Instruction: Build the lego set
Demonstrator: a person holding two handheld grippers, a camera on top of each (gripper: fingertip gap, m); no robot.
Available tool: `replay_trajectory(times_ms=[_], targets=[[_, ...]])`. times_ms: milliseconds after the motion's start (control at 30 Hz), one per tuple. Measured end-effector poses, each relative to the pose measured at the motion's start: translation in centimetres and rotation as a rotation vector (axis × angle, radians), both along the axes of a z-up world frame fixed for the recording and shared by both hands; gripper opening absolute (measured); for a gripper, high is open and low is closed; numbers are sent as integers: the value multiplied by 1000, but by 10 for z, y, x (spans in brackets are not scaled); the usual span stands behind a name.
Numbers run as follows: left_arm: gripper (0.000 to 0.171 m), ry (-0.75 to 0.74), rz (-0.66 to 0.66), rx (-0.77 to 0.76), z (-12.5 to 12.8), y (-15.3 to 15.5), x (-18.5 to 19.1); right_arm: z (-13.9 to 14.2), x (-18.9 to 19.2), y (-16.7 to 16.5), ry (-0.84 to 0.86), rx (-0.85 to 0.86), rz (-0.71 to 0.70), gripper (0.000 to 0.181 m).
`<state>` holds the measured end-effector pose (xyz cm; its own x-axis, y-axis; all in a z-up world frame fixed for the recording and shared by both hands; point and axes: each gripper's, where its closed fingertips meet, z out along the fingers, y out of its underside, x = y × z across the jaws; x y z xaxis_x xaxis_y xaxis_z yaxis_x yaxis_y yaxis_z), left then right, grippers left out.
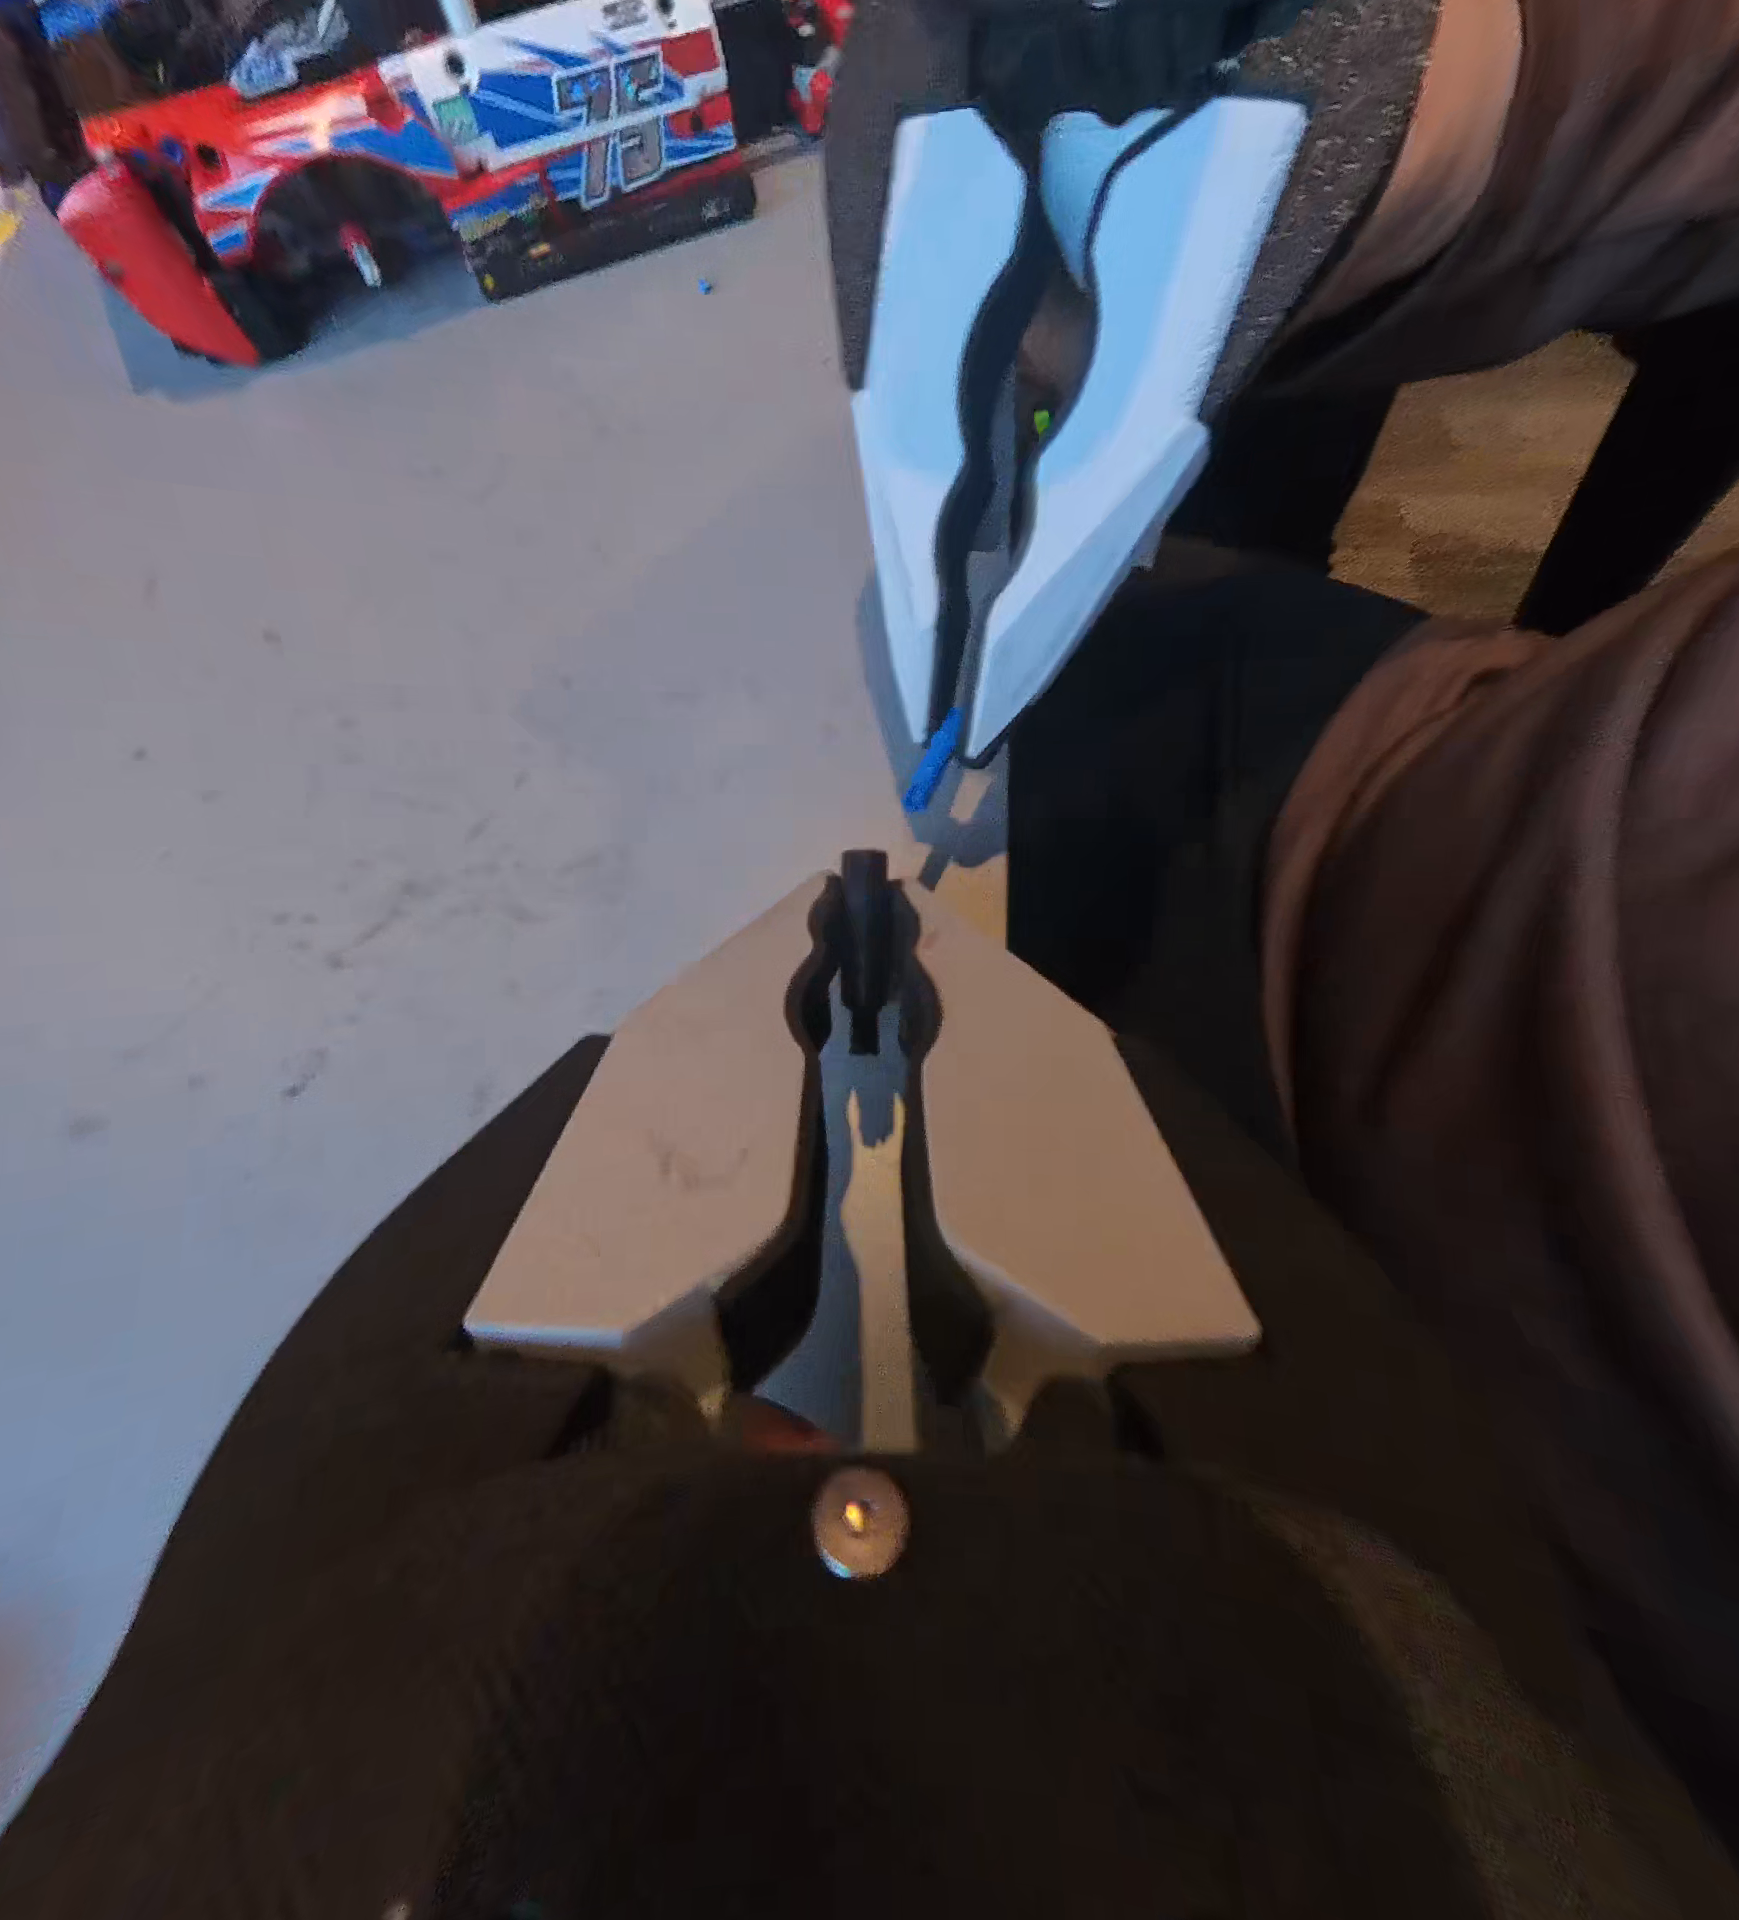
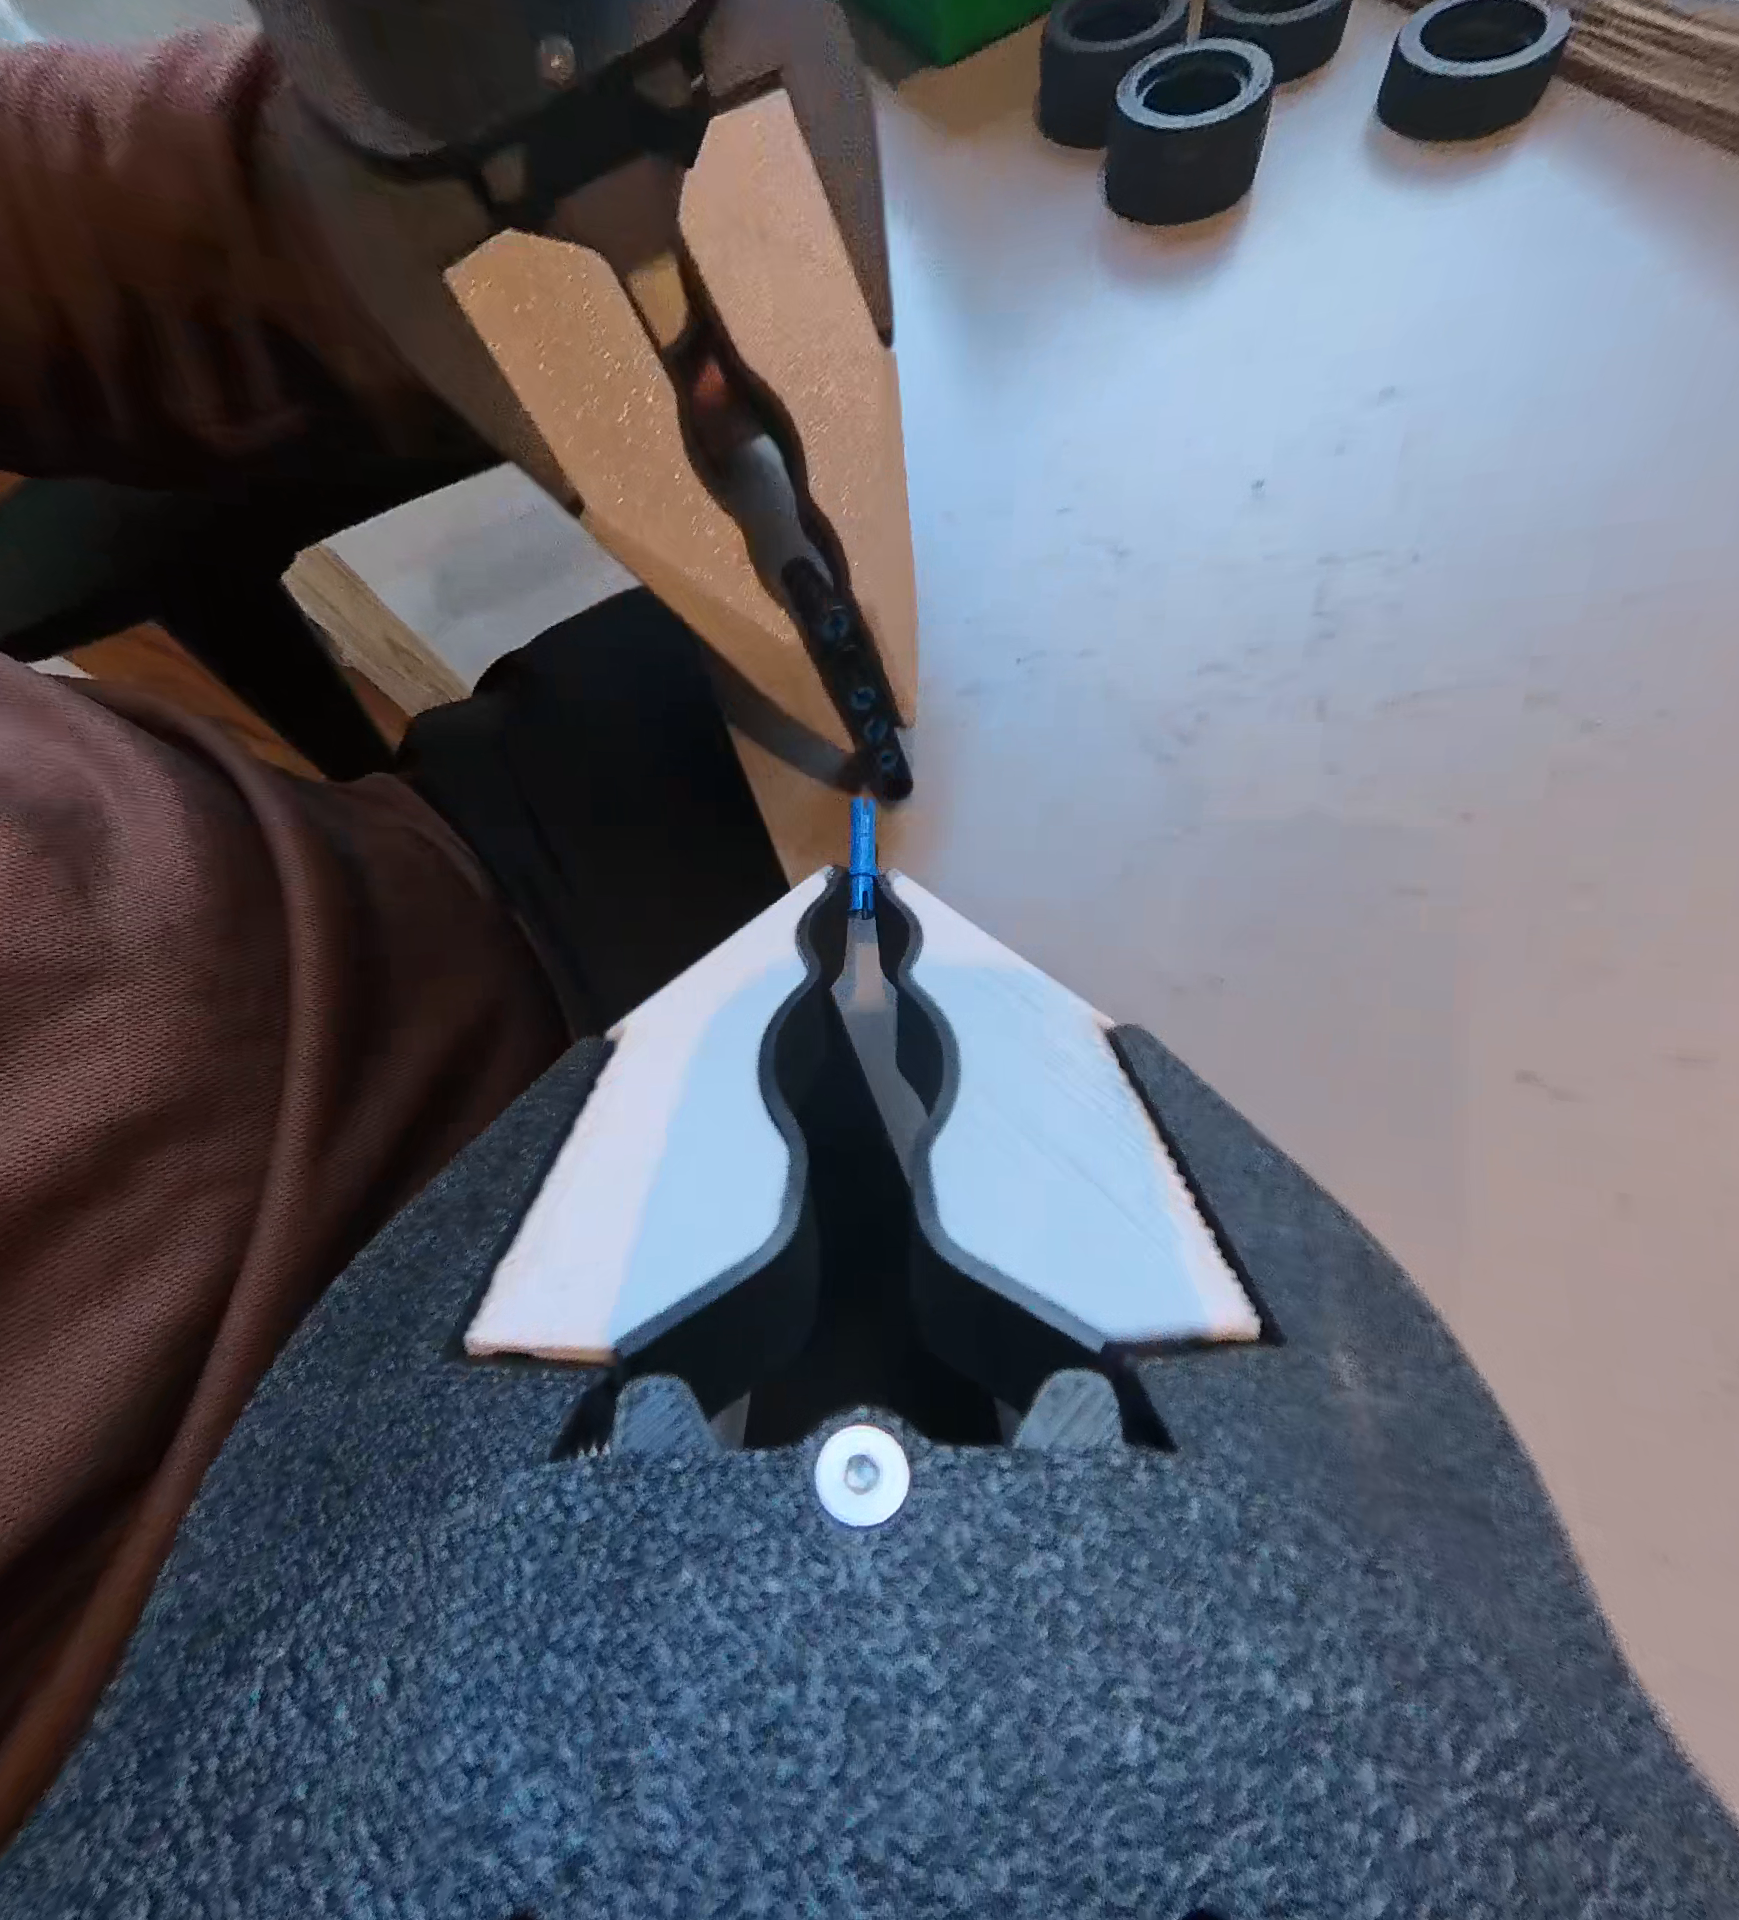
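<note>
Scuffed white tabletop (image 2: 1364, 623); 4 black tyres (image 2: 1192, 130) far edge.

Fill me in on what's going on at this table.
A person is building a lego set with two handheld grippers. The left gripper is shut on a black beam with a row of holes. The right gripper is shut on a small blue pin, its tip almost at the beam's end hole, not visibly inserted. Farther back on the white table sit a partly built red race car and loose black tyres.
</note>
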<state>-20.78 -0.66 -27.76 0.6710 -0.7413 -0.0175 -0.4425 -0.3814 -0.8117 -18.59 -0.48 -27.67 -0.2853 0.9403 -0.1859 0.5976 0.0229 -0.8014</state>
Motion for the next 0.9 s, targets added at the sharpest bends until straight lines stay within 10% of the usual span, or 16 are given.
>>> replay_trajectory(times_ms=[900], targets=[[6, 86, -92, 12, -8, -11, -2, 0, -9, -10, 27, 6, 43, 4]])
